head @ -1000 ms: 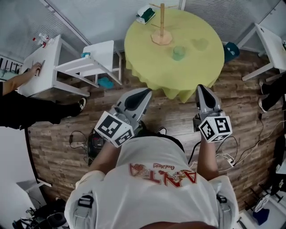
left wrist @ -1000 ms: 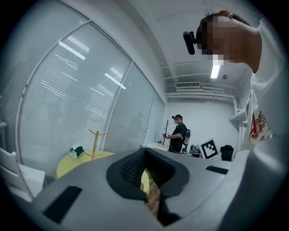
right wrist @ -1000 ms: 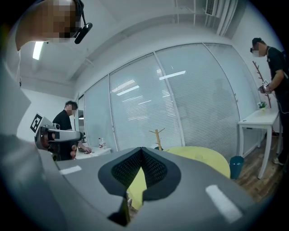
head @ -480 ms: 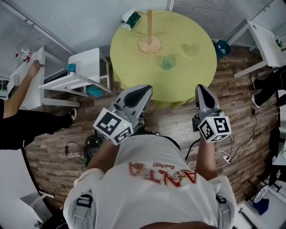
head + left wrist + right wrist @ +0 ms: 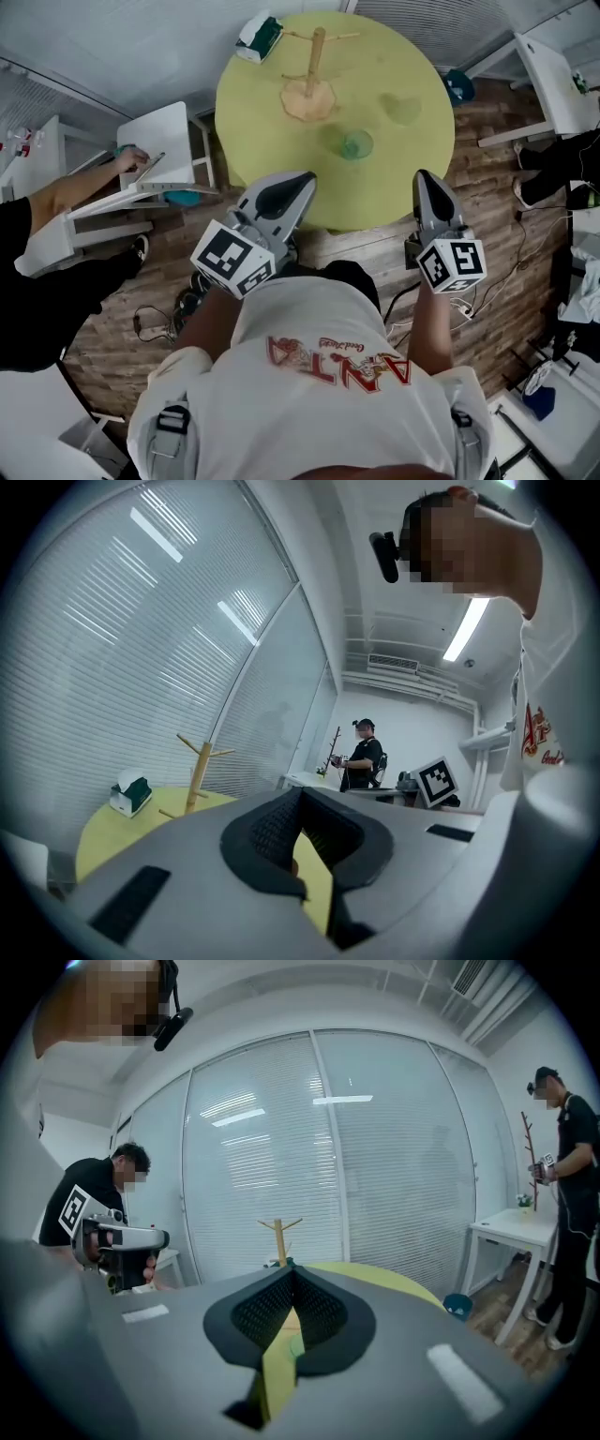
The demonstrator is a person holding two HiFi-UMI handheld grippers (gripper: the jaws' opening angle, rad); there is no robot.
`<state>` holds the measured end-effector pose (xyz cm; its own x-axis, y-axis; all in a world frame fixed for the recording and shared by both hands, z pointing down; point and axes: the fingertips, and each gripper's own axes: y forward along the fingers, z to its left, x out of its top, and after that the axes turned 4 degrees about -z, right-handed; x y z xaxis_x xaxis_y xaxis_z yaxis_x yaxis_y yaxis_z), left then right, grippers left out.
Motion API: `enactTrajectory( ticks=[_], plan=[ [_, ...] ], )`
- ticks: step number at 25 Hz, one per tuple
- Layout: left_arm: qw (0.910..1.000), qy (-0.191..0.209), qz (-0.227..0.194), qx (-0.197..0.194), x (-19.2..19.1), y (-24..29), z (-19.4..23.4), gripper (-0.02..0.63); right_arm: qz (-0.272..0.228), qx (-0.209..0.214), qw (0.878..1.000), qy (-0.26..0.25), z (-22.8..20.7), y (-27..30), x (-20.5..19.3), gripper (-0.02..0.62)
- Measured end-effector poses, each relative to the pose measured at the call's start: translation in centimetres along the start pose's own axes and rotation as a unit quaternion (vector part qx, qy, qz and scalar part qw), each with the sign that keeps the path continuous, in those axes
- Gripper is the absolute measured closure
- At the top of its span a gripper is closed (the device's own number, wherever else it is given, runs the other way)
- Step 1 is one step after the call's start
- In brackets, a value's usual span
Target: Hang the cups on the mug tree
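Observation:
A wooden mug tree point(image 5: 315, 67) stands at the far side of the round yellow-green table point(image 5: 272, 131), with no cup on its pegs. A clear green cup point(image 5: 354, 143) sits mid-table, and a pale yellow-green cup point(image 5: 403, 108) stands to its right and farther back. My left gripper point(image 5: 292, 181) is shut and empty at the table's near edge, left of the green cup. My right gripper point(image 5: 425, 178) is shut and empty at the near right edge. The left gripper view shows the mug tree point(image 5: 197, 771) beyond the closed left gripper point(image 5: 300, 794). The right gripper point(image 5: 292, 1267) points at the mug tree point(image 5: 279, 1236).
A green and white tissue box point(image 5: 258, 37) lies at the table's far left. White small tables point(image 5: 164, 150) stand to the left, where another person's arm point(image 5: 80, 192) reaches. A white desk point(image 5: 548, 80), a teal bin point(image 5: 459, 86) and a person's legs point(image 5: 562, 173) are on the right. Cables point(image 5: 155, 323) lie on the wood floor.
Both grippers have moved forward to the table's near edge, still shut. The table now lies closer and lower in the head view. The person at left has moved an arm onto the nearer white table.

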<state>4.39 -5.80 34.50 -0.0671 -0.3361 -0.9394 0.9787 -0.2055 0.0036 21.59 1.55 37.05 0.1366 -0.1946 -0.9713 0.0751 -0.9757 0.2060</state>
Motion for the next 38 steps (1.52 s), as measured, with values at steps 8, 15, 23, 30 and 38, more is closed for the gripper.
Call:
enactTrajectory(
  ticks=[8, 15, 23, 30, 38],
  plan=[
    [0.9999, -0.008, 0.012, -0.007, 0.1, 2.1, 2.7, 0.598, 0.013, -0.027, 1.000, -0.007, -2.7, 2.7, 0.4, 0.592],
    [0.9996, -0.005, 0.009, 0.027, 0.3, 6.1, 3.5, 0.598, 0.030, -0.004, 0.999, -0.018, -7.2, 6.1, 0.0, 0.592],
    [0.9967, -0.010, 0.020, 0.077, 0.2, 12.9, 3.4, 0.598, 0.148, 0.019, 0.988, -0.040, -15.9, 12.4, -5.2, 0.431],
    [0.9896, -0.030, 0.026, 0.139, -1.3, 14.0, 5.1, 0.598, 0.269, 0.038, 0.959, -0.080, -20.9, 18.9, -14.1, 0.299],
    [0.9818, -0.043, 0.027, 0.183, -2.5, 12.4, 6.8, 0.598, 0.327, 0.023, 0.941, -0.084, -23.3, 23.0, -19.6, 0.295]
  ],
)
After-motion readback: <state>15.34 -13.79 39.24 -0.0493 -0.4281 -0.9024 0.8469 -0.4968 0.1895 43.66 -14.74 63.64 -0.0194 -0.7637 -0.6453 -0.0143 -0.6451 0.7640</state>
